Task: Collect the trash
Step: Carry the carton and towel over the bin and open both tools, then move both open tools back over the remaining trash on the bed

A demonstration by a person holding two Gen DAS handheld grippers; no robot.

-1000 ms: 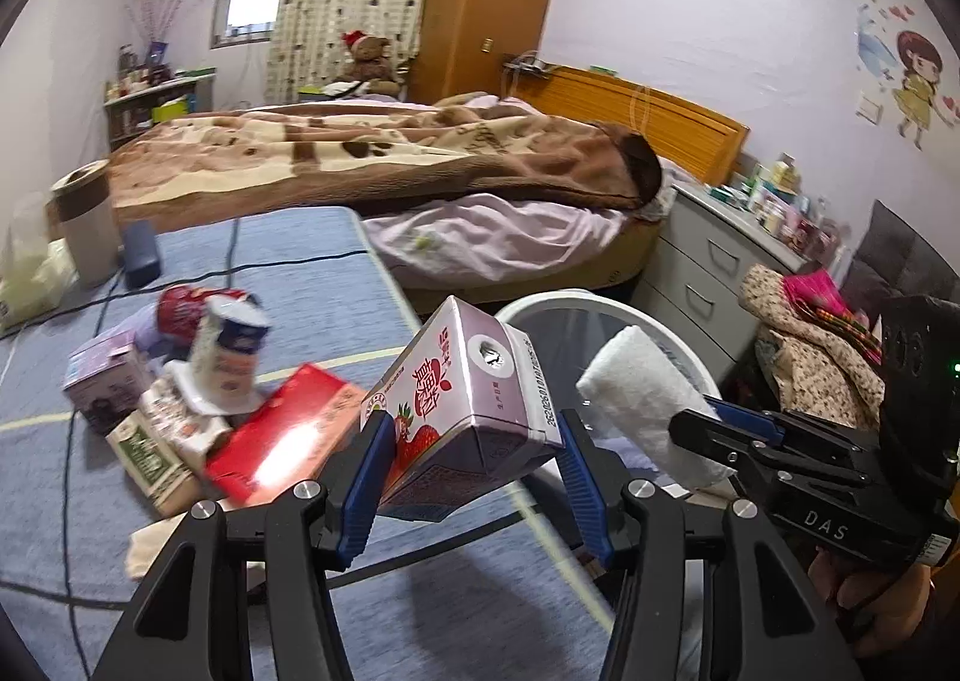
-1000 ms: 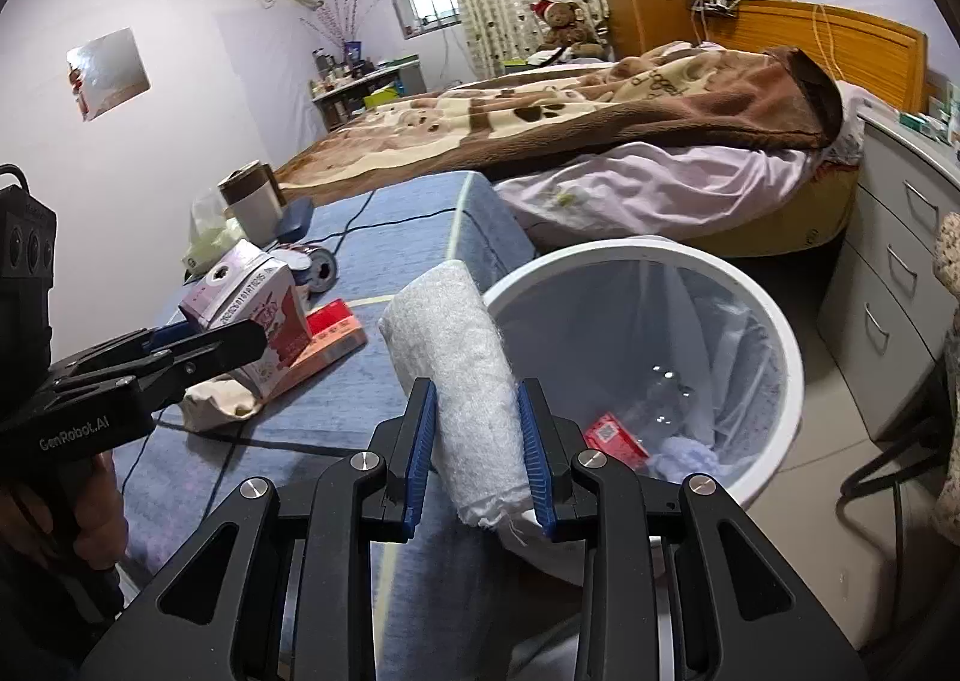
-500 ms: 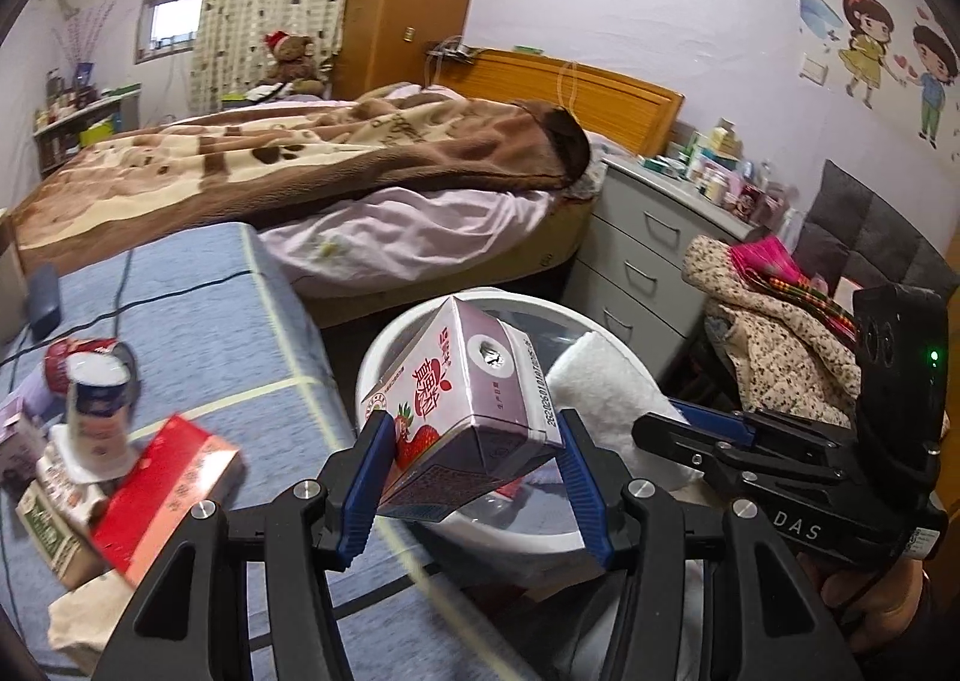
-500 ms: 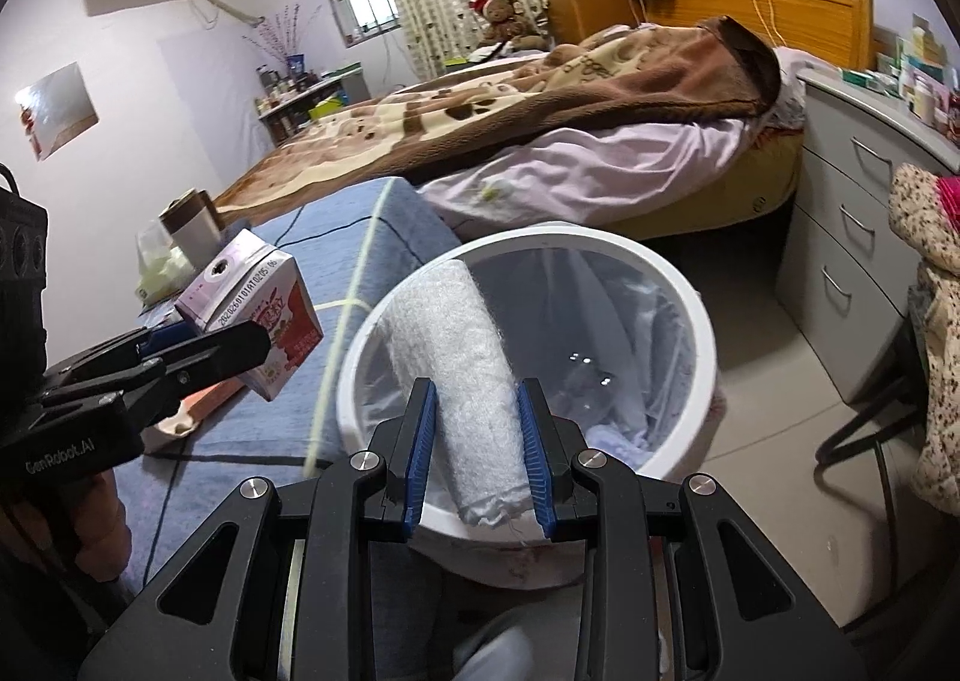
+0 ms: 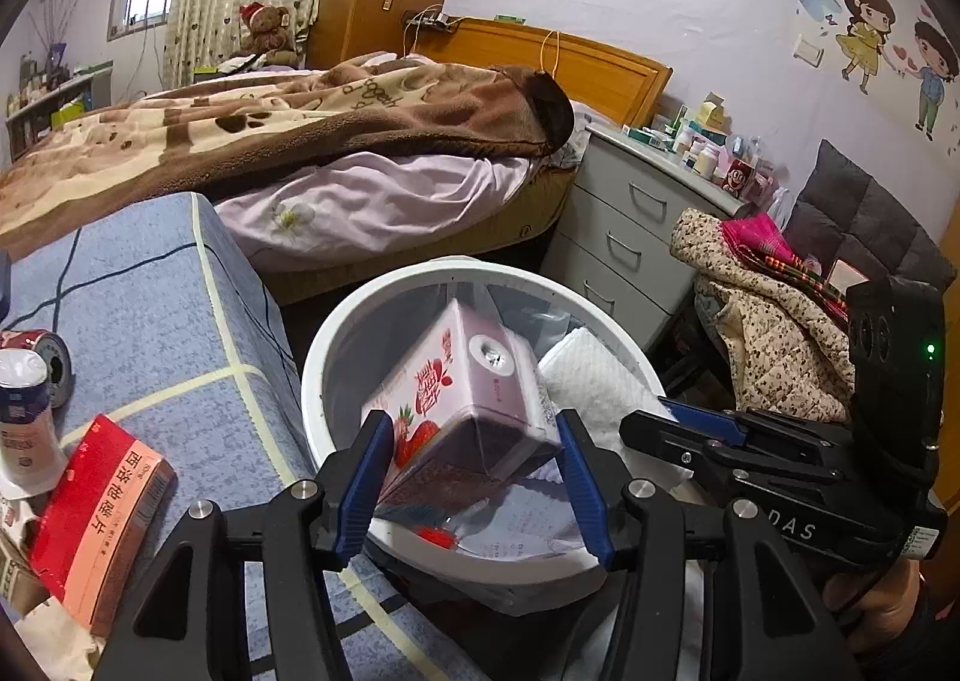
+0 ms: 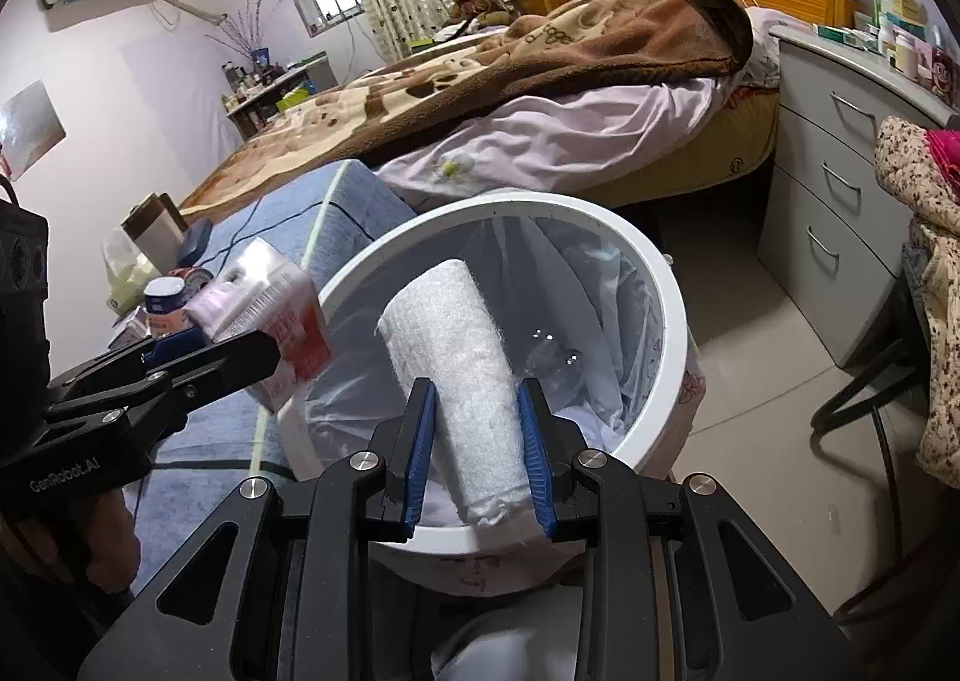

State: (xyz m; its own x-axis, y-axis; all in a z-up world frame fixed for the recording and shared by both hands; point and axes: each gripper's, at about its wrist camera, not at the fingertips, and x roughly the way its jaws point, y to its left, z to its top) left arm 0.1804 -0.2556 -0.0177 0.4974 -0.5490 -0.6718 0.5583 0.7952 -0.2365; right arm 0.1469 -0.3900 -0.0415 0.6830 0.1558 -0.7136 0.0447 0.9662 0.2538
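Note:
My left gripper [image 5: 474, 441] is shut on a pink strawberry milk carton [image 5: 462, 399], held tilted over the mouth of the white trash bin [image 5: 336, 333]. My right gripper [image 6: 477, 411] is shut on a rolled white paper towel [image 6: 462, 357], which hangs over the same trash bin [image 6: 660, 285]. The bin has a clear liner with some trash at its bottom. Each gripper appears in the other's view: the right gripper [image 5: 690, 420] beside the carton, the left gripper [image 6: 198, 348] at the bin's left rim with the carton [image 6: 270, 315].
A blue-covered table [image 5: 150, 285] left of the bin carries a red box [image 5: 99, 513], a yogurt cup [image 5: 21, 429] and a can [image 5: 45, 345]. Behind stand a bed [image 5: 300, 141], grey drawers [image 5: 636, 237] and a chair heaped with clothes [image 5: 774, 321].
Both grippers have swung right from over the table to above the bin and dropped a little, still holding the carton and the towel roll.

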